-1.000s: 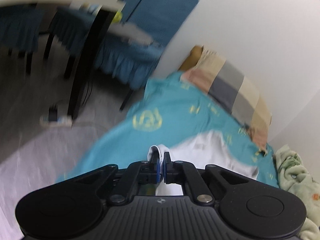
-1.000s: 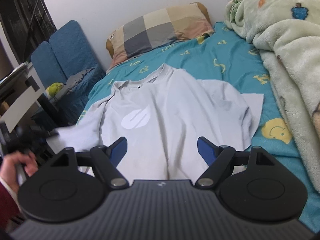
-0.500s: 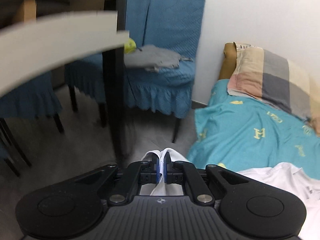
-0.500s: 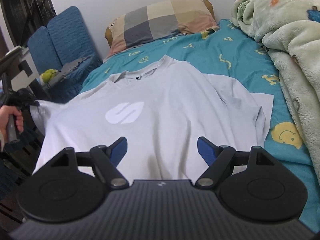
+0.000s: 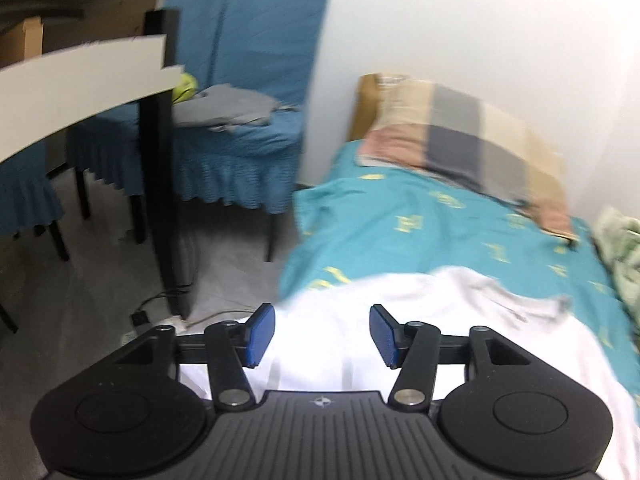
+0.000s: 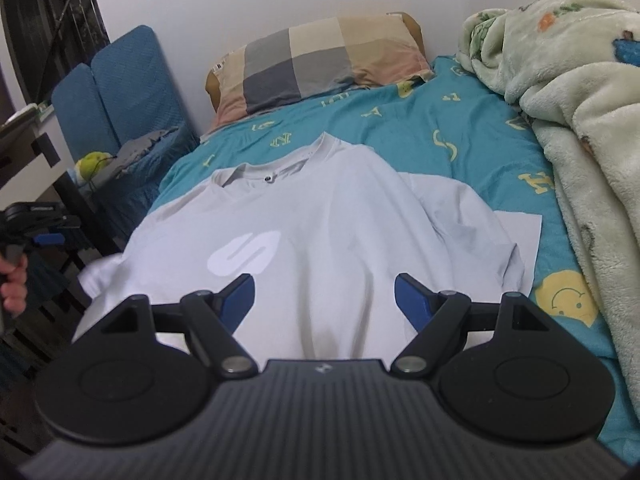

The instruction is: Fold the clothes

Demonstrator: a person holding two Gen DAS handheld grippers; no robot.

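A white T-shirt (image 6: 320, 232) with a pale logo lies face up on the teal bed sheet (image 6: 400, 136), collar toward the pillow. Its left sleeve hangs over the bed's left edge. My left gripper (image 5: 322, 332) hovers over that edge of the shirt (image 5: 400, 320); its jaws are opening, and the cloth lies below them, not pinched. In the right wrist view the left gripper (image 6: 44, 224) shows at the far left, held by a hand (image 6: 14, 284). My right gripper (image 6: 324, 298) stands open above the shirt's lower part, gripping nothing.
A checked pillow (image 6: 320, 56) lies at the head of the bed. A pale green fleece blanket (image 6: 568, 128) is heaped along the right side. Blue-covered chairs (image 5: 248, 92) with grey cloth on a seat and a black table leg (image 5: 160, 160) stand left of the bed.
The left gripper, shut on the shirt's sleeve before, has let the cloth go and stands open; the sleeve has dropped to the bed edge. The right gripper shifted slightly closer over the shirt.
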